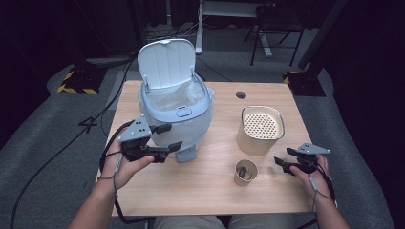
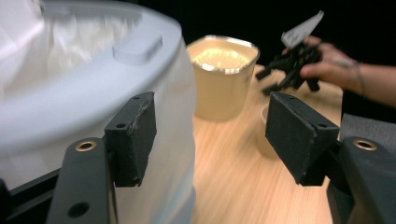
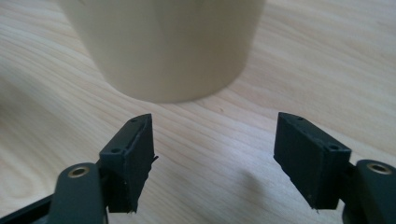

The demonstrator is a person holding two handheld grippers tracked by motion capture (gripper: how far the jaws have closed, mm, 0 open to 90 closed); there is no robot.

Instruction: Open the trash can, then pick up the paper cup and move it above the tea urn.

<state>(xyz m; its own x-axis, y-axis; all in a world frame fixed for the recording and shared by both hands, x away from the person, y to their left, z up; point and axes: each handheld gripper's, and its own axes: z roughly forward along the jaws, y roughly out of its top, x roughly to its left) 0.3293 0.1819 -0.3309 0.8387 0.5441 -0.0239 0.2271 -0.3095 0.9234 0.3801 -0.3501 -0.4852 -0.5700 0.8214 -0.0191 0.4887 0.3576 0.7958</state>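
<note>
The wooden table [image 1: 210, 191] occupies the centre of the high view, with grey floor on all sides and a round cable port [image 1: 241, 95] near its far edge. The largest item on it is a pale blue-grey waste bin [image 1: 191, 124] at centre left; its hinged lid [image 1: 167, 62] stands upright at the rear, and a translucent liner bag [image 1: 174, 98] lines the open interior, where no contents can be made out. A small latch tab [image 1: 184, 112] sits on the front rim. To the right, well apart from the bin, stands a beige canister [image 1: 260, 130] whose top carries a perforated insert. Below it, near the table centre, is a small paper cup [image 1: 245, 172] holding a dark object too small to identify. No readable label or writing appears on any container. The left gripper [image 1: 172, 138] is at the bin's front wall — jaws spread wide, nothing between them. The right gripper [image 1: 279, 162] sits at lower right, just beside the cup, jaws likewise apart and empty; in the right gripper view a beige container wall [image 3: 163, 46] stands ahead of them. Bare tabletop extends along the near edge and the right edge.
</note>
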